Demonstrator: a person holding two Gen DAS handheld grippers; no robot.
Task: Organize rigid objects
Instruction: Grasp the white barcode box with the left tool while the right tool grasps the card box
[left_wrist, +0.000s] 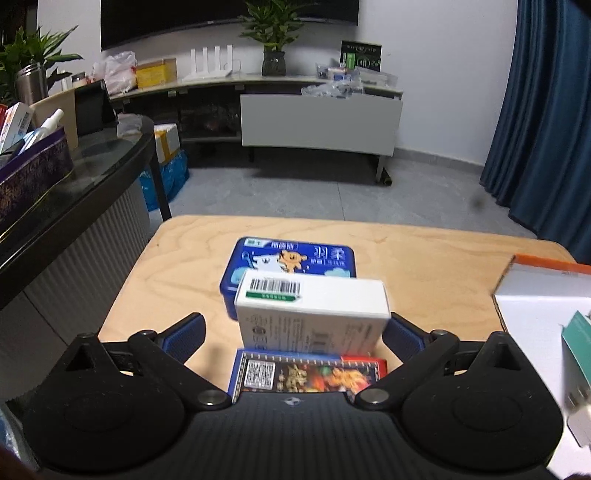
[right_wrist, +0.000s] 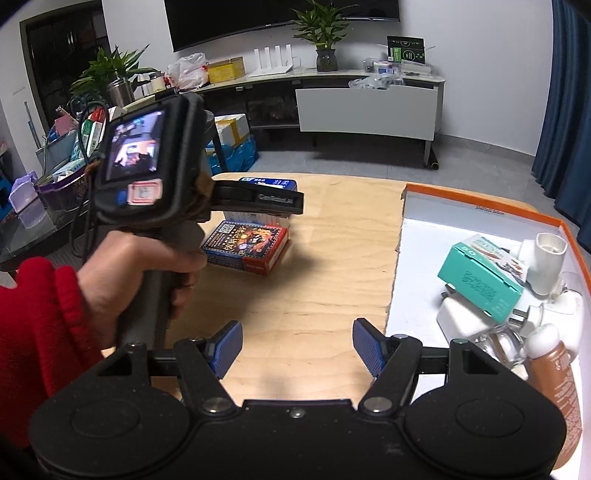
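Observation:
On the wooden table (left_wrist: 177, 280) a white box with a barcode (left_wrist: 310, 310) stands between a blue tin (left_wrist: 291, 262) behind it and a colourful card box (left_wrist: 306, 373) in front. My left gripper (left_wrist: 295, 325) is open around the white box. Its right pad is at the box's side, and its left pad stands clear of it. In the right wrist view the left gripper (right_wrist: 273, 206) hangs over the card box (right_wrist: 245, 242) and the tin (right_wrist: 267, 182). My right gripper (right_wrist: 297, 336) is open over bare wood with nothing between its fingers.
An orange-rimmed white tray (right_wrist: 480, 206) at the right holds a teal box (right_wrist: 480, 273), a white pipe fitting (right_wrist: 546, 258), a white charger (right_wrist: 465, 317), a glass jar (right_wrist: 506, 343) and a brown bottle (right_wrist: 554, 380). A hand in a red sleeve (right_wrist: 37, 332) holds the left gripper. A dark glass table (left_wrist: 92, 158) stands left.

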